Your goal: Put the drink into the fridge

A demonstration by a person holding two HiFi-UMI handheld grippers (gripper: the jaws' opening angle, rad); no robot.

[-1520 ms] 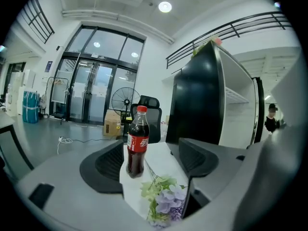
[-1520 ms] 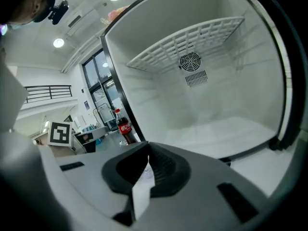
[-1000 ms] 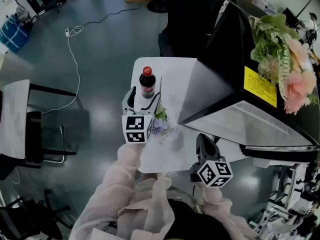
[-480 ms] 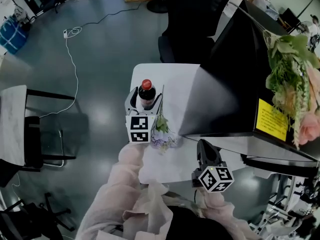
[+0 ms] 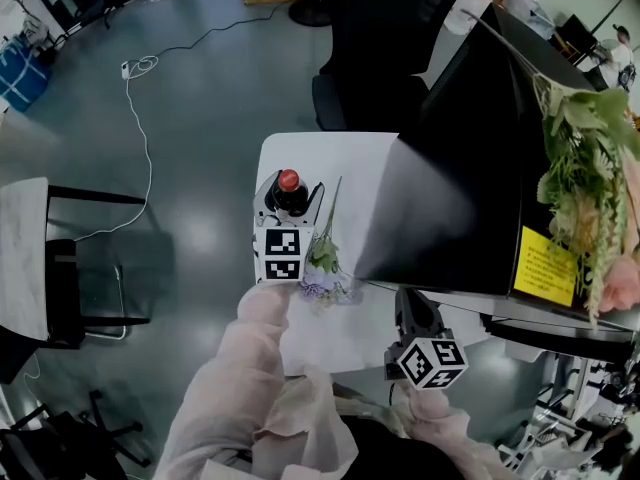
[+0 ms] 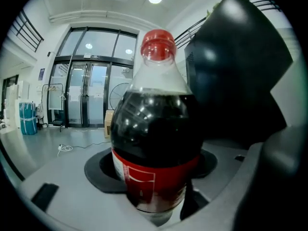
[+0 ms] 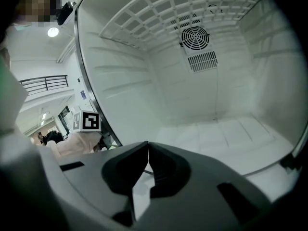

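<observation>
Bottle (image 6: 156, 143) is stood on table (image 5: 370, 158), between jaws of left gripper (image 5: 290, 198), just been closing, not yet clamped. Right gripper (image 7: 148, 146) is shut, empty, faced into open fridge (image 7: 202, 105). Lifting, placing remain.

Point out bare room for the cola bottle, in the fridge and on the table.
The fridge floor is bare from wall to wall, below the fan grille and the wire shelf. On the white table, the far strip beyond the cola bottle is free. Close beside the bottle lies a flower sprig, so it is crowded there.
</observation>
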